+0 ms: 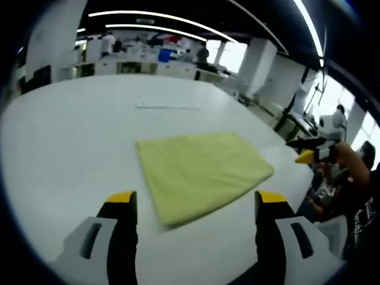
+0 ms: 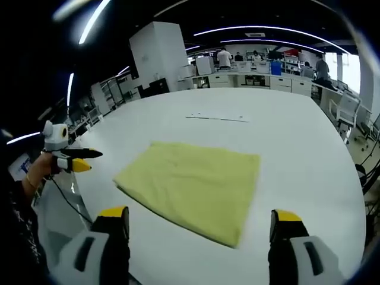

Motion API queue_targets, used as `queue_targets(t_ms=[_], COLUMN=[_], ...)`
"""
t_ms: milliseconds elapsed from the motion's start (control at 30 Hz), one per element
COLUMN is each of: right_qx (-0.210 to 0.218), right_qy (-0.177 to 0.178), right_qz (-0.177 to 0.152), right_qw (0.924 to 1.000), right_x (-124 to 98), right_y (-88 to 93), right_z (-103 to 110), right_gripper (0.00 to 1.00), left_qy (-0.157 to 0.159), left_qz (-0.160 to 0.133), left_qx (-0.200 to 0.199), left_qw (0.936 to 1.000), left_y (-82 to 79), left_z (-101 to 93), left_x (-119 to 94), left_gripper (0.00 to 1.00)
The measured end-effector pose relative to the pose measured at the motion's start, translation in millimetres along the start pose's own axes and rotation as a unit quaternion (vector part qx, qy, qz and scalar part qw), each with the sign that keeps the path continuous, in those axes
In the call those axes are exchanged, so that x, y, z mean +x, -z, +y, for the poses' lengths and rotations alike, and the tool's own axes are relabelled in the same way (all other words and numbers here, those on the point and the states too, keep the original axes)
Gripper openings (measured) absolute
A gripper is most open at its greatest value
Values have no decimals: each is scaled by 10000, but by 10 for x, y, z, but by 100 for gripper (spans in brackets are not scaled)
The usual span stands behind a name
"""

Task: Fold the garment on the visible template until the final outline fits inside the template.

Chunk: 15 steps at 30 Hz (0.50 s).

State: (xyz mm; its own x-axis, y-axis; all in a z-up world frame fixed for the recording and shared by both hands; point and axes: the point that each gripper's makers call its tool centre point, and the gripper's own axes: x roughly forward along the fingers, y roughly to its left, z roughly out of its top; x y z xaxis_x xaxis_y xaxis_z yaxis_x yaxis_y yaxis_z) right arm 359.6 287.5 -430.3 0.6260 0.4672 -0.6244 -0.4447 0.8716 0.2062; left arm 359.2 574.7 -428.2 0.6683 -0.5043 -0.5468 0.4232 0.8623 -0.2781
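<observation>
Left gripper view gives us our left tongs [image 1: 196,208] rising from the bottom of the frame, the two yellow-tipped jaws standing wide apart with nothing between them. Just above and between the tips lies the yellow-green garment [image 1: 202,171], folded into a flat, roughly four-sided shape in the middle of the frame on the white surface [image 1: 71,130]. Its near corner points toward the gap between the jaws without touching either one. At the right edge of this frame we see our right tongs [image 1: 306,151] held in a hand off the surface's edge; at that size we cannot tell how its jaws stand from here. Near the top centre a thin pale strip [image 1: 167,107] lies on the surface, well apart from the garment.

Right gripper view shows our right tongs [image 2: 200,224] at the bottom, jaws likewise spread wide and gripping nothing. The garment [image 2: 193,187] lies in the centre of the frame, its nearest corner just above the gap between the tips. At the left edge a hand [image 2: 40,169] holds the left tongs [image 2: 80,160] off the surface's [image 2: 297,148] rim. The strip [image 2: 217,118] lies above the garment in frame.
</observation>
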Motion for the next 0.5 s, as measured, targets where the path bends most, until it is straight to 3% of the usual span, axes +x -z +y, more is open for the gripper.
queue_targets(t_ms=[167, 500], right_qx=[-21, -87], right_qy=[-40, 76], right_qz=[-1, 6], right_qw=[10000, 9999], right_x=[-35, -71], right_y=[-3, 63], right_z=[50, 87], right_gripper=[99, 99], left_qy=[-5, -181], left_qz=[-1, -273], left_qx=[82, 115], left_qw=[10000, 9994], left_y=[9, -103], left_z=[17, 43], left_x=[-15, -99], left_gripper=[87, 97])
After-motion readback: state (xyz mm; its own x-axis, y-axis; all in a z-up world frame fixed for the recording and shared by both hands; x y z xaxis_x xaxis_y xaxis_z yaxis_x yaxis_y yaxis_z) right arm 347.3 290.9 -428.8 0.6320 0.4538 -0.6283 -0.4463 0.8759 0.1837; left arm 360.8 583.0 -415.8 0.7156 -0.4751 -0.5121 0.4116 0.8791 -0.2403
